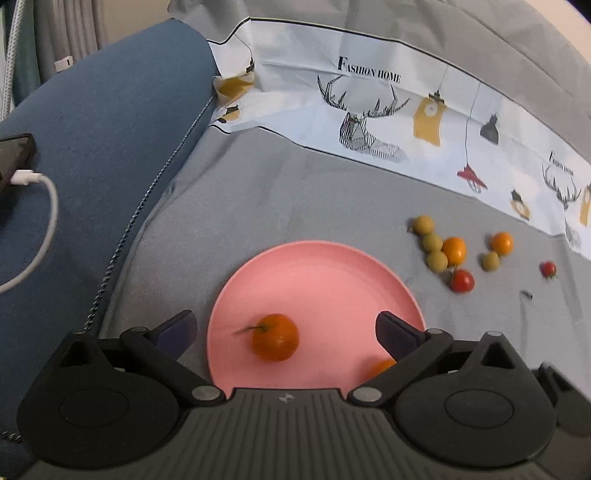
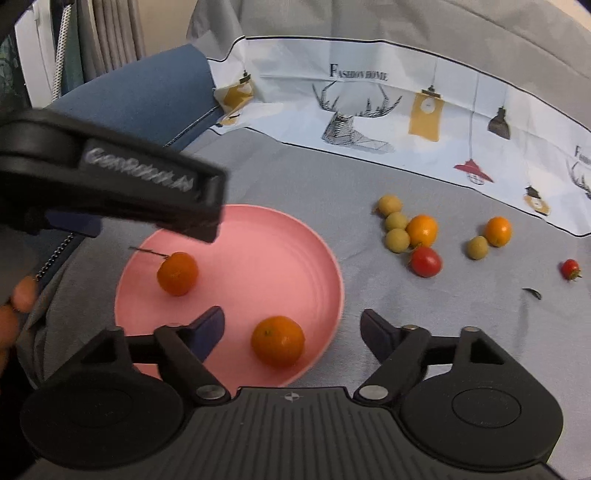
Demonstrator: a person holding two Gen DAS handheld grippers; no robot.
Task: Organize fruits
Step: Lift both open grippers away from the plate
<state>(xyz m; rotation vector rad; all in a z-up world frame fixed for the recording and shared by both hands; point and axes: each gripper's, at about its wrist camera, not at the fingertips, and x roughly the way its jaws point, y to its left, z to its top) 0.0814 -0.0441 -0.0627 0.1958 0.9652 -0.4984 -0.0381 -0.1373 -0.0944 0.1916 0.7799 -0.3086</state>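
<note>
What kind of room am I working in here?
Probably a home living room or bedroom: a blue upholstered sofa arm with a charging phone, curtains, and a "Fashion Home" printed cloth.

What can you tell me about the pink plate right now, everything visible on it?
The pink plate is round, matte and plastic-looking, with a shallow raised rim and faint rings in its base. It lies flat on the grey cloth, left of the loose fruit. Two oranges sit in it, apart: a stemmed orange toward the left and a stemless orange near the front rim. Neither open claw touches the plate.
</note>
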